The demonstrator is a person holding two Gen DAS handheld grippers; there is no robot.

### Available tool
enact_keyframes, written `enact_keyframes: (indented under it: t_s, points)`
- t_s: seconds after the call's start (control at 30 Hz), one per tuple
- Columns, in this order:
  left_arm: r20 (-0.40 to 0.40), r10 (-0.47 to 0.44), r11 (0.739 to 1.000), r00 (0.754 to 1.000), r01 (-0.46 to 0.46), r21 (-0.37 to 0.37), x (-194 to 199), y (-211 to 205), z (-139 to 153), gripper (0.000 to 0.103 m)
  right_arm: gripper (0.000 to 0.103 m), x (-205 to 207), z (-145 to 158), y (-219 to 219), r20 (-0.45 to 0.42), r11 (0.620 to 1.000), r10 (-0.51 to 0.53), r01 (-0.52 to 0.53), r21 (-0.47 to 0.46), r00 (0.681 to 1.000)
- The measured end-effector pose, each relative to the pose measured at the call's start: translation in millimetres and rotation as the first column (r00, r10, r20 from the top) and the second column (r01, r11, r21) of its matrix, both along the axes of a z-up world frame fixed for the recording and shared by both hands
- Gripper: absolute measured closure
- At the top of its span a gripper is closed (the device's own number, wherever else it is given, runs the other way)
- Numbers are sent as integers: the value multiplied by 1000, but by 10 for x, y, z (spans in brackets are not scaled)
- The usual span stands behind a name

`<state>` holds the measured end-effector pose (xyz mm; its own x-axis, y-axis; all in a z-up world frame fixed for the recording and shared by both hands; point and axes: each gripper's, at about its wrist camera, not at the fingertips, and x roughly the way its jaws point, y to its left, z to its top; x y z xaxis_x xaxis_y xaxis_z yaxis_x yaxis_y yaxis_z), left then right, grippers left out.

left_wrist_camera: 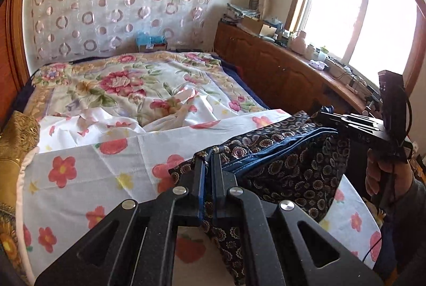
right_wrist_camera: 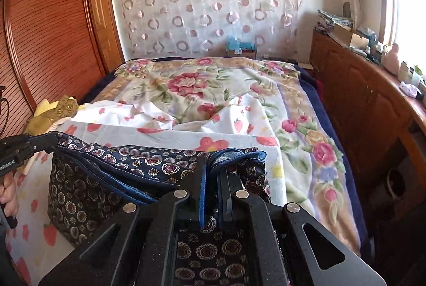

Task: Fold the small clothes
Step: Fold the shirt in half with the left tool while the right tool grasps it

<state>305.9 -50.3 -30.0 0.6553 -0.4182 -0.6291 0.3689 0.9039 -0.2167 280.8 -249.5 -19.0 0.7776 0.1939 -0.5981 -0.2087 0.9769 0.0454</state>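
Together, left gripper [left_wrist_camera: 209, 174] and right gripper [right_wrist_camera: 213, 174] are pinching the patterned shorts [left_wrist_camera: 287, 160], apparently lifted above the near bed sheet [left_wrist_camera: 87, 174].

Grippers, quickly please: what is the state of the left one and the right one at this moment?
Left gripper: closed, holding one end of the dark patterned garment.
Right gripper: closed, holding the garment's other end.

Bed [right_wrist_camera: 314, 89], seen lengthwise, covered by a floral blanket [right_wrist_camera: 186, 83] with large red blooms. Nearer than the blanket's centre lies a white sheet [right_wrist_camera: 170, 137] printed with small red flowers, its far edge rumpled. A gold cushion [left_wrist_camera: 16, 137] rests beside the sheet's left edge; a dark patterned garment [right_wrist_camera: 149, 160] hangs over the sheet's near part.
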Motion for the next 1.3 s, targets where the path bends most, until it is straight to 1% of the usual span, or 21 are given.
enact_keyframes:
  t_s: [0.03, 0.07, 0.1, 0.13, 0.17, 0.2, 0.27, 0.3, 0.37, 0.4, 0.47, 0.53, 0.63, 0.73, 0.8, 0.9, 1.03, 1.1, 1.2, 1.3]
  points:
    - [-12, 3, 1000, 1000, -3, 0, 46, 0, -20, 99, 96, -2, 24, -4, 3, 1000, -1, 1, -2, 1000]
    - [-23, -1, 1000, 1000, 1, 0, 93, -1, -48, 99, 92, -5, 21, -22, 6, 1000, -2, 2, -5, 1000]
    - [-28, -7, 1000, 1000, 7, 0, 124, -8, -55, 96, 90, -10, 36, -29, 6, 1000, -11, 11, -16, 1000]
    - [-30, -19, 1000, 999, 19, 0, 167, -13, -63, 95, 88, -26, 46, -31, 5, 999, -29, 29, -33, 1000]
    - [-31, -19, 1000, 999, 19, 6, 200, -15, -56, 94, 79, -40, 78, -31, 12, 998, -52, 52, -43, 999]
    - [-32, -12, 1000, 999, 13, 12, 224, -15, -41, 85, 68, -40, 103, -36, 18, 997, -68, 69, -43, 998]
    - [-14, -7, 1000, 1000, 7, 9, 245, 17, 14, 80, 61, -77, 183, -79, 31, 997, -78, 79, -24, 996]
    - [-8, -12, 1000, 1000, 12, 4, 243, 30, 43, 76, 60, -117, 227, -102, 43, 996, -82, 83, -18, 996]
    - [0, -10, 1000, 1000, 10, 10, 226, 59, 89, 72, 59, -212, 297, -130, 74, 996, -83, 85, -33, 994]
    - [5, -8, 1000, 1000, 8, 13, 207, 82, 104, 72, 59, -267, 309, -137, 83, 997, -66, 69, -32, 994]
    - [4, -20, 1000, 1000, 20, 12, 169, 113, 106, 72, 58, -335, 277, -136, 74, 998, -42, 46, -45, 996]
    - [-14, -36, 999, 999, 36, 13, 124, 131, 64, 71, 58, -332, 169, -147, 32, 994, -57, 60, -89, 998]
    - [-51, -52, 999, 997, 53, 10, 105, 118, -52, 71, 58, -260, -29, -152, -60, 995, -45, 39, -92, 997]
    - [-93, -57, 998, 994, 61, 32, 146, 31, -200, 71, 58, -226, -167, -131, -107, 994, -46, 35, -107, 993]
    - [-132, -70, 997, 989, 75, 33, 208, -34, -323, 71, 57, -208, -192, -128, -128, 996, -31, 21, -83, 991]
    - [-153, -68, 996, 986, 76, 52, 244, -94, -426, 71, 57, -165, -189, -124, -147, 998, -15, 7, -56, 989]
    - [-181, -53, 995, 982, 67, 72, 316, -115, -512, 71, 57, 8, -148, -218, -171, 999, 23, -27, -21, 985]
    - [-199, -54, 995, 978, 70, 75, 340, -121, -569, 71, 57, 115, -198, -266, -195, 999, 44, -45, -1, 980]
    - [-181, -58, 994, 982, 73, 80, 347, -148, -584, 71, 56, 197, -235, -353, -202, 998, 56, -51, 28, 978]
    - [-184, -54, 993, 981, 73, 96, 360, -183, -567, 71, 56, 295, -249, -424, -208, 997, 72, -63, 47, 976]
